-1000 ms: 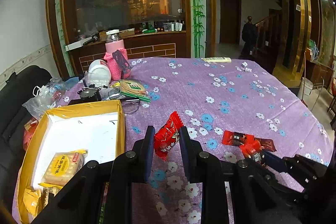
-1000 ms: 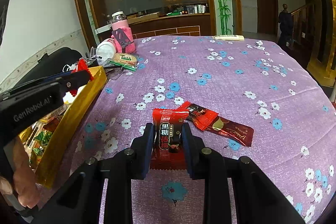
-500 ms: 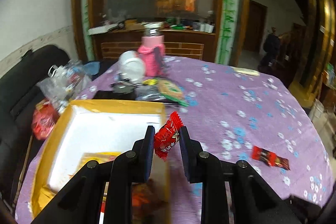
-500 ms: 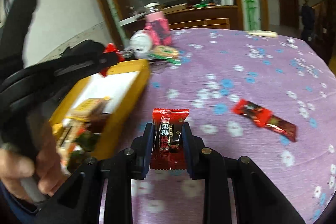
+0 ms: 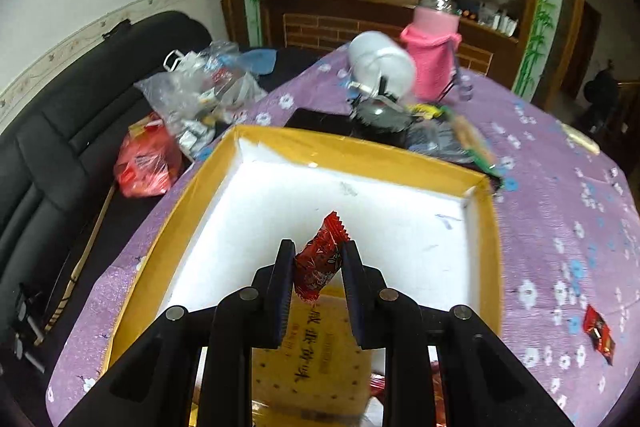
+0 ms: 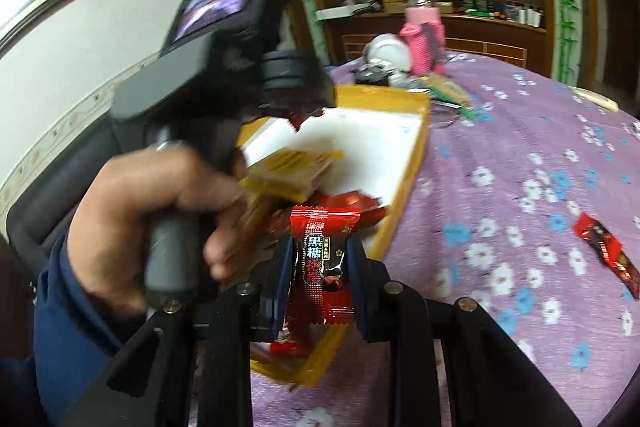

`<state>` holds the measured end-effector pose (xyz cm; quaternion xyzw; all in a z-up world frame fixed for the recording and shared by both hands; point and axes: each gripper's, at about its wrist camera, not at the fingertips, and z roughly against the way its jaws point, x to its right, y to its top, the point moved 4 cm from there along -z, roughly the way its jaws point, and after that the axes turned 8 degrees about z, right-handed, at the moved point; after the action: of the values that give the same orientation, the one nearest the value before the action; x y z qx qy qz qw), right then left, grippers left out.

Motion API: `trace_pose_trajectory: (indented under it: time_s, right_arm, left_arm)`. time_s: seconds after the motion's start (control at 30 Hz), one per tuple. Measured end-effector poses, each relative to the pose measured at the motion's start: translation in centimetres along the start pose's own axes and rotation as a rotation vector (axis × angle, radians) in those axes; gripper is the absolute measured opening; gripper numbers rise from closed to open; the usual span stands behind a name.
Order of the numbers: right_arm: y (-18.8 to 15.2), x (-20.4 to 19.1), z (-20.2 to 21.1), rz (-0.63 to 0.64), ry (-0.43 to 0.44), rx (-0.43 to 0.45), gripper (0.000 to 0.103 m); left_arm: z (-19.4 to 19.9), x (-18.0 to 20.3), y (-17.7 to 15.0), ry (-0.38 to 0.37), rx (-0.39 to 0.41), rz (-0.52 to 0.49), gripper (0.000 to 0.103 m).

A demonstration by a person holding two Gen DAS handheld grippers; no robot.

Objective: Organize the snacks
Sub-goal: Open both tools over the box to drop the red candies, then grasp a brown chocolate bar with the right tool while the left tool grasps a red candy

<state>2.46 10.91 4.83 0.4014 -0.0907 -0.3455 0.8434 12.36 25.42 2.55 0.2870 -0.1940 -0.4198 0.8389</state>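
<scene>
My left gripper (image 5: 316, 261) is shut on a small red candy (image 5: 320, 263) and hangs over the white inside of the yellow-walled box (image 5: 348, 153). A yellow biscuit pack (image 5: 316, 355) lies in the box just below it. My right gripper (image 6: 318, 259) is shut on a red and black candy packet (image 6: 322, 259) above the box's near right corner (image 6: 404, 187). In the right wrist view a hand (image 6: 160, 195) holds the left gripper's body over the box. One red candy (image 6: 606, 255) lies loose on the purple cloth (image 6: 520, 187).
A pink-sleeved bottle (image 5: 434, 47), a white cup (image 5: 380, 65) and flat snack packs (image 5: 452, 135) crowd the cloth behind the box. Plastic bags (image 5: 196, 99) and a red bag (image 5: 146, 163) lie on the black sofa (image 5: 52, 155) at the left.
Both grippers have swung left from the open cloth to the box, each carrying its candy. The left one now hangs over the box's white floor; the right one reached the box's near corner.
</scene>
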Motion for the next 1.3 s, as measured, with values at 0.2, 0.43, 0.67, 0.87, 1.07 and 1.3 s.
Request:
trace_pose_trajectory:
  time_s: [0.2,0.43,0.67,0.87,1.07,1.3]
  right_arm:
    - [-1.0,-0.7,-1.0,0.014,0.004,-0.018,0.026]
    - [-1.0,-0.3,-1.4,-0.001,0.001,-0.017,0.026]
    - [-0.7,-0.3,0.1,0.009,-0.009,0.021,0.038]
    - [-0.1,0.8,2.5,-0.004,-0.029,0.075,0.043]
    - [-0.2,4.9,5.6,-0.091,-0.048,0.113,0.043]
    - [-2.6,15.1,9.0,-0.271,-0.185,0.108,0.043]
  left_arm:
    - [-1.2,0.3,-0.5,0.033,-0.032,-0.023,0.025]
    - [-1.7,0.2,-0.5,0.052,-0.042,-0.023,0.025]
    - [-1.6,0.0,-0.5,0.058,-0.04,-0.008,0.04]
    - [-0.4,0.4,-0.2,0.016,0.002,0.006,0.058]
    - [2.0,1.5,-0.6,-0.087,0.066,0.057,0.059]
    - [9.1,9.3,-4.9,-0.334,0.193,-0.155,0.071]
